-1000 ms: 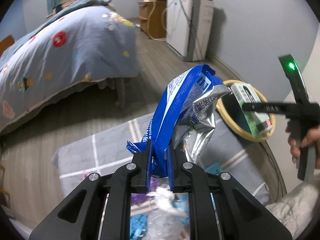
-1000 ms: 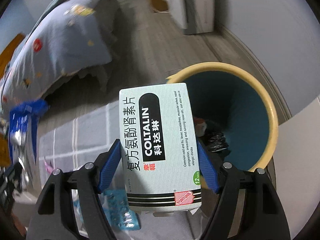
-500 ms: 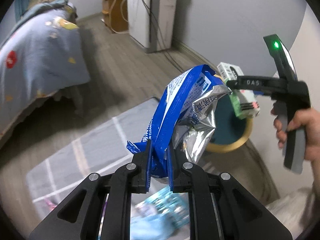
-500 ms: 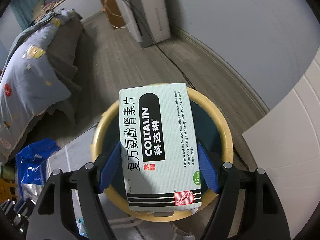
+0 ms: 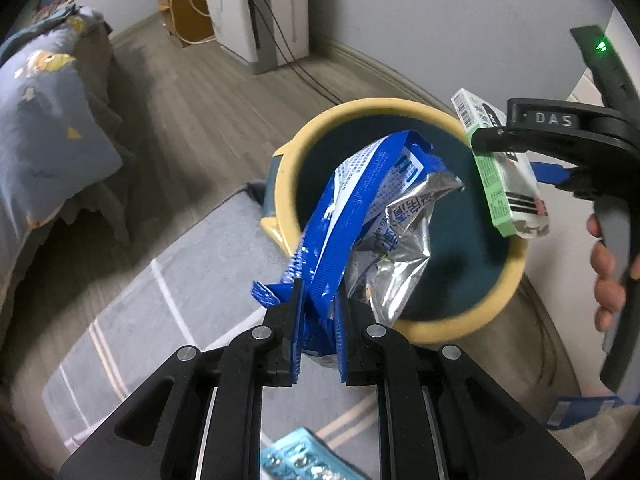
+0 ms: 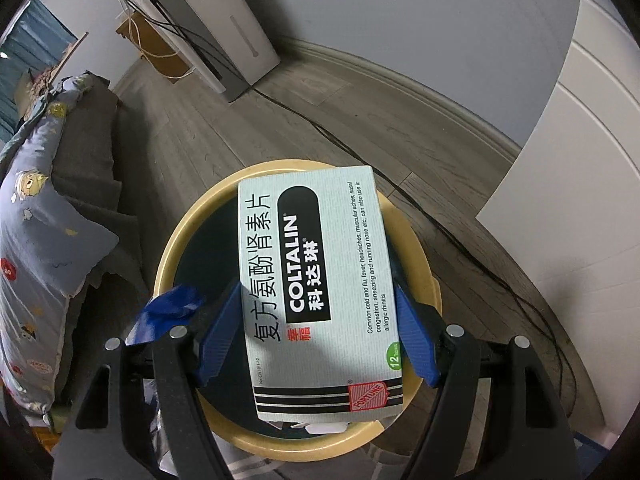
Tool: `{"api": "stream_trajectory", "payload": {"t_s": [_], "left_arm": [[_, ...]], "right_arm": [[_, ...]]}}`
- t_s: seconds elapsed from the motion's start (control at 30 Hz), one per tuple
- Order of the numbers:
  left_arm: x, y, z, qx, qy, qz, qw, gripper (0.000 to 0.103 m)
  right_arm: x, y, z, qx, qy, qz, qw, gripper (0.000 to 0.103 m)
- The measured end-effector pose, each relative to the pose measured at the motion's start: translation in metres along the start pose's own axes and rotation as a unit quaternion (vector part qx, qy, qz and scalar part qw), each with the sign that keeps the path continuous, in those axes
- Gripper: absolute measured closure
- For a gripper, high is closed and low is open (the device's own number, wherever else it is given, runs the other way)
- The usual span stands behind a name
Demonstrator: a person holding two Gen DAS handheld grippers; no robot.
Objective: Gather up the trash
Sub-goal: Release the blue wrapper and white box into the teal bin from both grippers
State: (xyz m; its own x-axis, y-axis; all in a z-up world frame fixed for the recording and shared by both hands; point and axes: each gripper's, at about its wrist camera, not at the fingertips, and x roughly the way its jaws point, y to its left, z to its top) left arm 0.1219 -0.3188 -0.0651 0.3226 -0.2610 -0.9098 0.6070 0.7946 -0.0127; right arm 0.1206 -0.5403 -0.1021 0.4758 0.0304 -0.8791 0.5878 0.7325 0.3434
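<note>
My left gripper (image 5: 319,304) is shut on a crumpled blue and silver snack wrapper (image 5: 372,208), whose top hangs over the mouth of a round bin with a yellow rim (image 5: 352,110). My right gripper (image 6: 316,320) is shut on a pale green Coltalin medicine box (image 6: 316,280), held right above the same bin (image 6: 172,248). In the left wrist view the right gripper (image 5: 504,148) holds the box (image 5: 500,184) over the bin's far right rim. A corner of the wrapper (image 6: 168,308) shows at the bin's left edge.
A grey checked rug (image 5: 160,292) lies on the wood floor left of the bin, with a blister pack (image 5: 304,460) on it. A bed with a blue quilt (image 5: 40,128) stands left. A white appliance (image 6: 216,20) with cables is by the far wall.
Both grippers have moved toward the bin. The wrapper and the box went from beside the bin to above its opening. Both grips are unchanged.
</note>
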Motion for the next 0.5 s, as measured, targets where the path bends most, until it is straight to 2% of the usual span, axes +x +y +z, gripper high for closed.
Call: {"api": "stream_trajectory", "payload": {"t_s": [0.13,0.23,0.27,0.37,0.47,0.5], "left_arm": [[-0.002,-0.006,0.009,0.013,-0.018,-0.007,0.9997,0.084],[-0.006,-0.008,0.009,0.015,-0.030,-0.013,0.9994,0.071],[-0.008,-0.006,0.008,0.012,-0.034,-0.016,0.9992,0.063],[-0.017,-0.004,0.003,0.002,-0.046,-0.014,0.9988,0.045],[-0.024,0.004,-0.001,-0.013,-0.056,-0.015,0.9982,0.039],[-0.027,0.008,-0.004,-0.020,-0.059,-0.014,0.9979,0.033]], "right_arm": [[0.002,0.002,0.000,-0.002,0.006,0.009,1.000,0.030],[0.003,0.005,0.002,-0.004,0.006,0.016,1.000,0.030],[0.004,0.006,0.001,-0.005,0.008,0.018,1.000,0.030],[0.004,0.011,0.001,-0.012,0.010,0.028,0.999,0.021],[0.002,0.019,-0.001,-0.031,0.009,0.024,0.999,0.018],[0.001,0.020,-0.001,-0.034,0.009,0.024,0.999,0.016]]}}
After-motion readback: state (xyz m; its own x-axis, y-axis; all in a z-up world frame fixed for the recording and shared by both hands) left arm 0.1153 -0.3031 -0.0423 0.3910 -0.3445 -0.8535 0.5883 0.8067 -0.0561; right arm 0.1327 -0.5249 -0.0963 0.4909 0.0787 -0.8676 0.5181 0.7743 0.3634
